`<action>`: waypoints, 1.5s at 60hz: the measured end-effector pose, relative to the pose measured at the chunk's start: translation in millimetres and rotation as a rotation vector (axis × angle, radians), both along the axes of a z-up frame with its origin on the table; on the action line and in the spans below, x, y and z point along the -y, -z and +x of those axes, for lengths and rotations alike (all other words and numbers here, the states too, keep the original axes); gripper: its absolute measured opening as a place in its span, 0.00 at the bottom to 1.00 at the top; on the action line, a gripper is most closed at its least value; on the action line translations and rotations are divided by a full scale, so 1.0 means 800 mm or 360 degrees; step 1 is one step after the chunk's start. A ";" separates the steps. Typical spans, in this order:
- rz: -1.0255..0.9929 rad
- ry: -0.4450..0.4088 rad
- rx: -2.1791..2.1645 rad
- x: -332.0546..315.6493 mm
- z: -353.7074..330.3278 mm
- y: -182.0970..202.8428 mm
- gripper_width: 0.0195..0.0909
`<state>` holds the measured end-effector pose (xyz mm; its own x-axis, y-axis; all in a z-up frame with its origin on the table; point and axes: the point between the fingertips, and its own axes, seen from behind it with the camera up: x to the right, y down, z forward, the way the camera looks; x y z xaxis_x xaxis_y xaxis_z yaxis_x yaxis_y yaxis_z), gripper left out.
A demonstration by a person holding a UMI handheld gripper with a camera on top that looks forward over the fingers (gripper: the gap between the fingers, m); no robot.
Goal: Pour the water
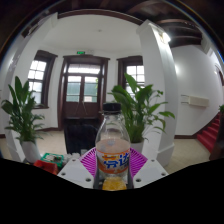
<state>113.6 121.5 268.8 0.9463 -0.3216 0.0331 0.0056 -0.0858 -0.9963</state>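
Note:
A clear plastic bottle with an orange-and-blue label and a white cap stands upright between my fingers. Orange liquid shows in its lower part. My gripper is shut on the bottle, and the magenta pads press against the label on both sides. The bottle's base is hidden below the fingers.
A dark double door is at the back of a bright room with white pillars. Potted green plants stand at the left and behind the bottle. Small red and green items lie low on the left. A red staircase rises at the right.

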 end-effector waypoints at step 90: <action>-0.0255 -0.0209 -0.0183 0.255 -0.050 0.127 0.79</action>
<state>73.9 -82.9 167.0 0.9802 -0.1948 -0.0364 -0.0853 -0.2487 -0.9648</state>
